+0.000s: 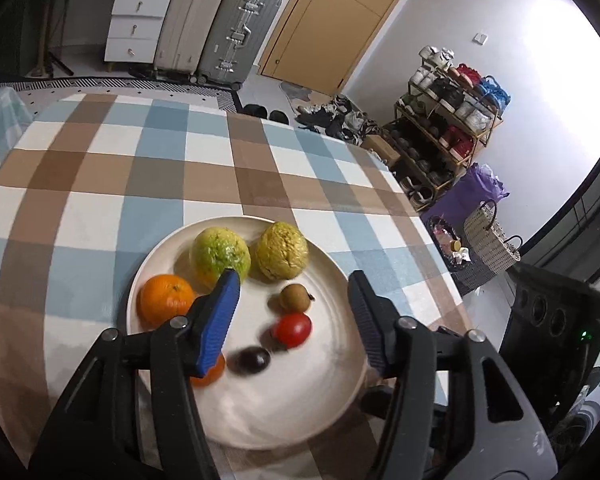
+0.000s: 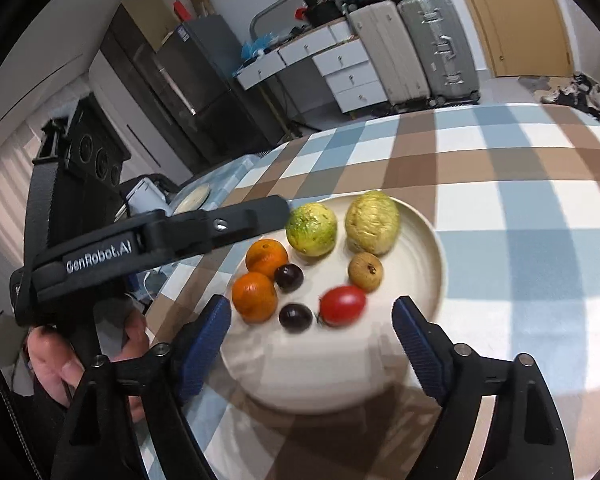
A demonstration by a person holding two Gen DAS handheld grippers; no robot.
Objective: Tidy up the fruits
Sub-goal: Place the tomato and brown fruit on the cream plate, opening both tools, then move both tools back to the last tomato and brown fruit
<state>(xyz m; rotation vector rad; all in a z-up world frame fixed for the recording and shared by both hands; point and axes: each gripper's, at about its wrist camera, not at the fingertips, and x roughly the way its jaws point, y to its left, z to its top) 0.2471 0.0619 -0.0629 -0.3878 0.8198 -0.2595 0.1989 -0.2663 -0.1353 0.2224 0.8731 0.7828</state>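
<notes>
A cream plate (image 1: 332, 396) (image 2: 420, 240) on the checked tablecloth holds the fruit. On it lie two green-yellow wrinkled fruits (image 1: 220, 254) (image 1: 282, 250) (image 2: 311, 229) (image 2: 373, 222), two oranges (image 1: 166, 300) (image 2: 267, 257) (image 2: 254, 296), a small brown fruit (image 1: 295, 297) (image 2: 365, 271), a red tomato (image 1: 293, 329) (image 2: 343, 305) and dark grapes (image 1: 253, 359) (image 2: 289, 277) (image 2: 295, 317). My left gripper (image 1: 294, 280) is open and empty above the plate. My right gripper (image 2: 312, 306) is open and empty over the plate's near edge. The left gripper's body (image 2: 160, 236) shows in the right wrist view.
The checked tablecloth (image 1: 140, 168) (image 2: 500, 160) covers the table. Suitcases (image 1: 220, 24), white drawers (image 1: 136, 20), a door (image 1: 332, 20) and a shoe rack (image 1: 444, 128) stand beyond. A wicker basket (image 1: 488, 236) sits on the floor to the right. A small plate (image 2: 194, 196) lies at the table's far left.
</notes>
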